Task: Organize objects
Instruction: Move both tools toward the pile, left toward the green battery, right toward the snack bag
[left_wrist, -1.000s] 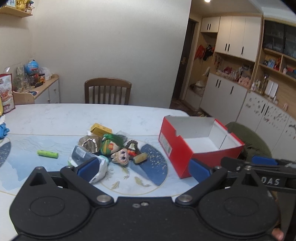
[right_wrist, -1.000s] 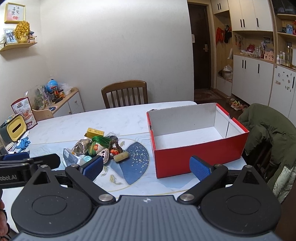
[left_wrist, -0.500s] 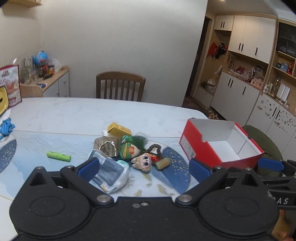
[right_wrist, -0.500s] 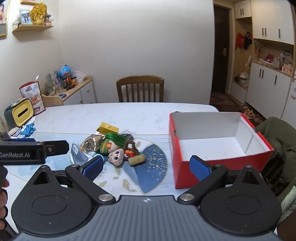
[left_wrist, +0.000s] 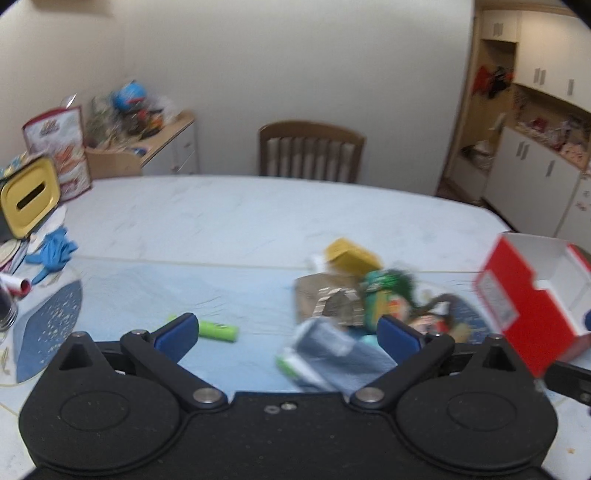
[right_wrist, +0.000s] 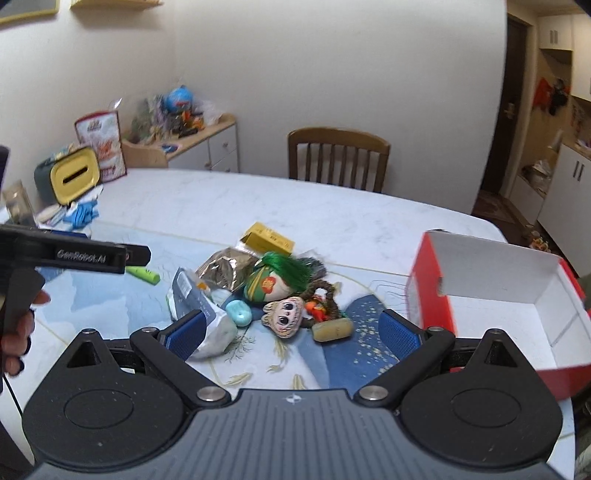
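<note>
Both grippers spread wide over the pile

While both hang above the counter (right_wrist: 332, 218), the left hand-held gripper (left_wrist: 286, 334) and right hand-held gripper (right_wrist: 291, 330) gape wide, holding nothing. Just beyond lies the toy pile (right_wrist: 273, 288), smeared by blur in the left view. To the right, the red box (right_wrist: 517, 295) runs past the frame edge.

Ahead of your right gripper (right_wrist: 291, 330), spread wide with nothing between its pads, the pile of toys and packets (right_wrist: 266, 291) blocks a straight push. To its right the red box (right_wrist: 498, 295) walls off that side, though its open top is free. Past the pile, the table (right_wrist: 332, 218) lies bare up to the chair (right_wrist: 338, 158). Before your left gripper (left_wrist: 286, 334), a green tube (left_wrist: 218, 331) lies just left of centre.
</note>
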